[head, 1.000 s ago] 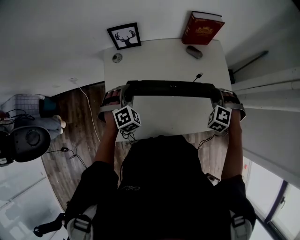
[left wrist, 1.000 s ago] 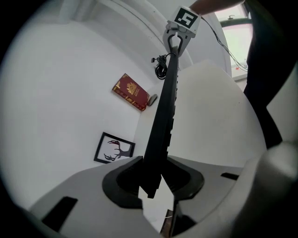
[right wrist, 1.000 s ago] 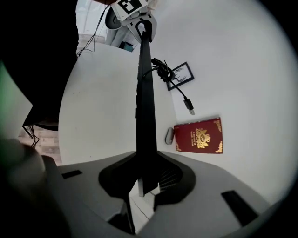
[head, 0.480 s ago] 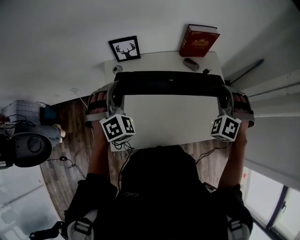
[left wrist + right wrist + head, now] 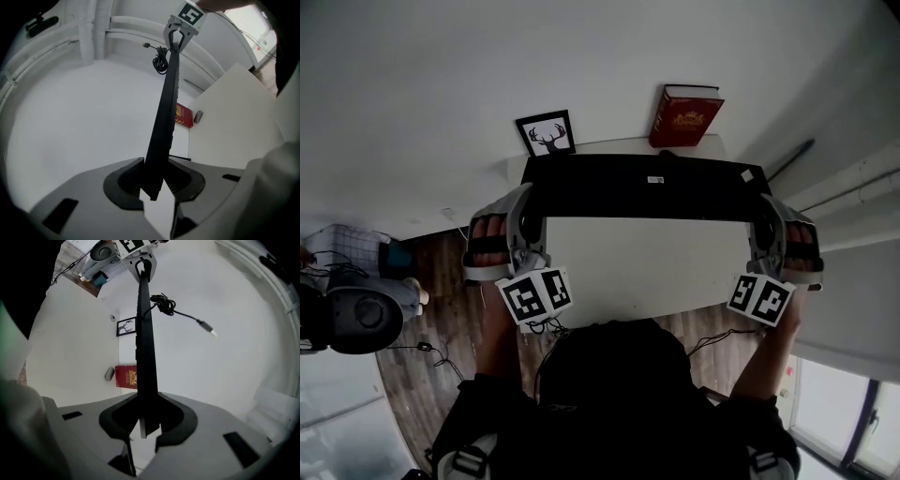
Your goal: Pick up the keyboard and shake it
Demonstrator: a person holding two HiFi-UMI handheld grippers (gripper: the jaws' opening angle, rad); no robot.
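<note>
The black keyboard (image 5: pixel 642 187) hangs in the air above the white desk (image 5: pixel 647 267), level, its dark underside with a small label toward the head view. My left gripper (image 5: pixel 532 201) is shut on its left end and my right gripper (image 5: pixel 760 214) is shut on its right end. In the left gripper view the keyboard (image 5: pixel 163 131) runs edge-on from my left gripper (image 5: pixel 157 183) to the right gripper's marker cube (image 5: pixel 189 14). In the right gripper view the keyboard (image 5: pixel 146 348) is pinched in my right gripper (image 5: pixel 145 422), and its cable (image 5: pixel 174 309) dangles loose.
A red book (image 5: pixel 684 114) and a framed deer picture (image 5: pixel 546 133) stand against the wall at the desk's back edge. A grey mouse (image 5: pixel 198 116) lies beside the book. At the left on the wood floor are a round black object (image 5: pixel 356 314) and cables.
Both grippers have lifted the keyboard up and away from the desk toward the wall. It now covers the desk's back part, and the cable plug has left the desktop.
</note>
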